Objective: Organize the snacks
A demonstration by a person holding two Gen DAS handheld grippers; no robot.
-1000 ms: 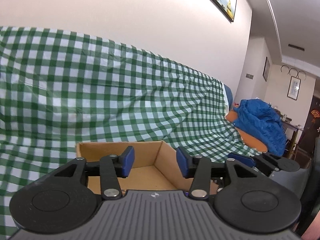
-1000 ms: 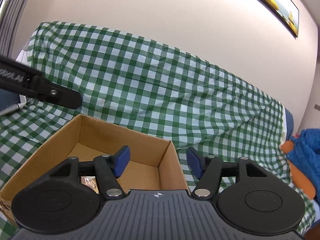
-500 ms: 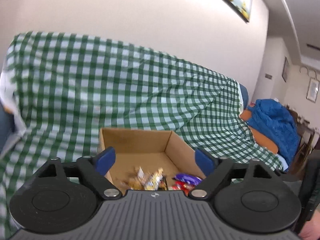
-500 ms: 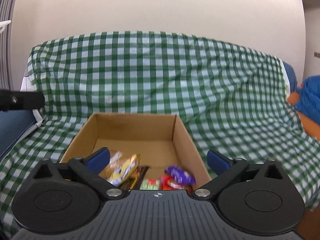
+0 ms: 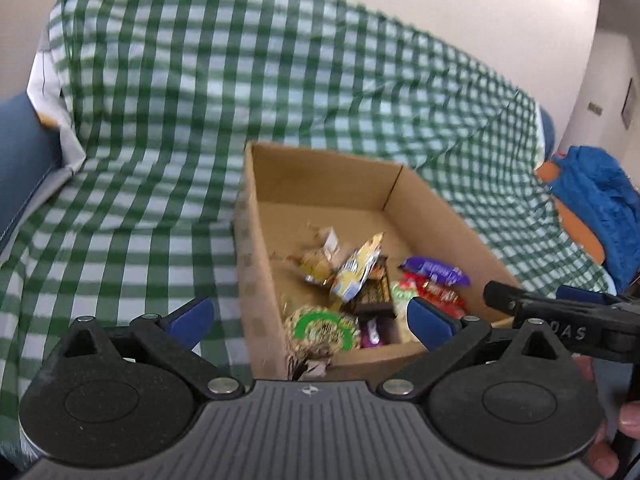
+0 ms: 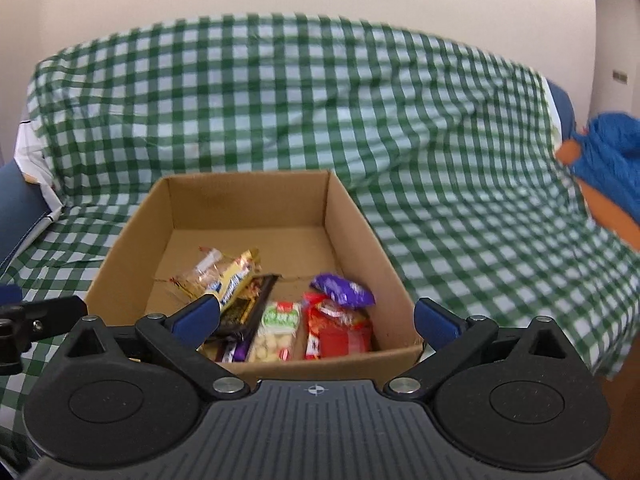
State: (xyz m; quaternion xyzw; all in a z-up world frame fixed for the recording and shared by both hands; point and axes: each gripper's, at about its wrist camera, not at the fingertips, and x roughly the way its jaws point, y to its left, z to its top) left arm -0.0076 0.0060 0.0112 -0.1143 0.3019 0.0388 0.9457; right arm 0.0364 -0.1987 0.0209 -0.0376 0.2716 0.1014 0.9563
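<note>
I see both grippers spread wide, holding nothing: left gripper (image 5: 310, 318), right gripper (image 6: 316, 318). Snacks (image 6: 316, 320) sit in the cardboard box (image 6: 248, 196) on the checkered sofa cover (image 6: 440, 140).

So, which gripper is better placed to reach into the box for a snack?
Right, probably. The right gripper is open and centred over the snacks in the box. The left gripper, also open, straddles the box's left wall, off-centre.
</note>
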